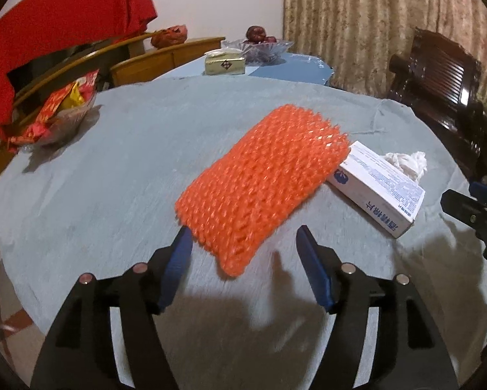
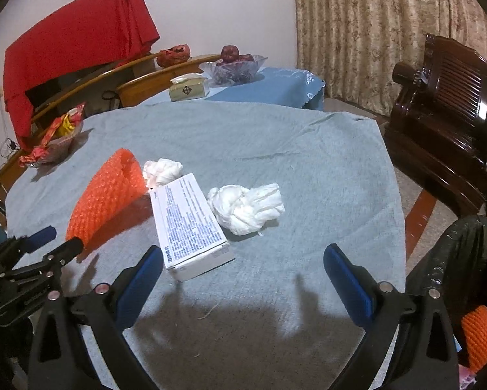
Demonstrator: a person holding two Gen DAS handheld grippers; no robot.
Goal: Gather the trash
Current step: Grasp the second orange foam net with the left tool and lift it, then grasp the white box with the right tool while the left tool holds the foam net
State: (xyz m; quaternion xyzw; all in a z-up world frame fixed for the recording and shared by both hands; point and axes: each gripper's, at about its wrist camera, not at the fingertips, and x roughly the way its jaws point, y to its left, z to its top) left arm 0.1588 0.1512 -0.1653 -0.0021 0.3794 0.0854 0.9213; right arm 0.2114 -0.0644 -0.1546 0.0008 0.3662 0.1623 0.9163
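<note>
Both hand-held grippers are being held above the desk (image 2: 276,136), which is draped in a grey-blue cloth. The left hand-held gripper (image 1: 245,239) is being held with its blue pads (image 1: 178,253) apart, and nothing is being pressed between them; the near corner of the orange foam net (image 1: 259,185) is lying in the gap, its edge just beside the left pad, though whether it is being touched cannot be told. The net is propped up at its far end on the white carton (image 1: 378,188), which is resting flat on the cloth. Blue print is being shown on the carton's top and side, with a blue emblem at one corner; the large characters on its end are Chinese, but they are too blurred to be read. A crumpled white tissue (image 1: 406,161) is lying just behind the carton. The right hand-held gripper (image 2: 243,261) is likewise being held with its fingers spread wide over bare cloth, nothing between them, the carton's near end just beside its left pad. From this side a second, larger wad of tissue (image 2: 248,208) is being seen touching the carton's right edge. At the lower right a black bin bag (image 2: 471,260) is being shown, with another orange net (image 2: 479,338) in it. A tissue box with a diamond-shaped label (image 2: 188,89) is standing on the further table, its writing unreadable.
</note>
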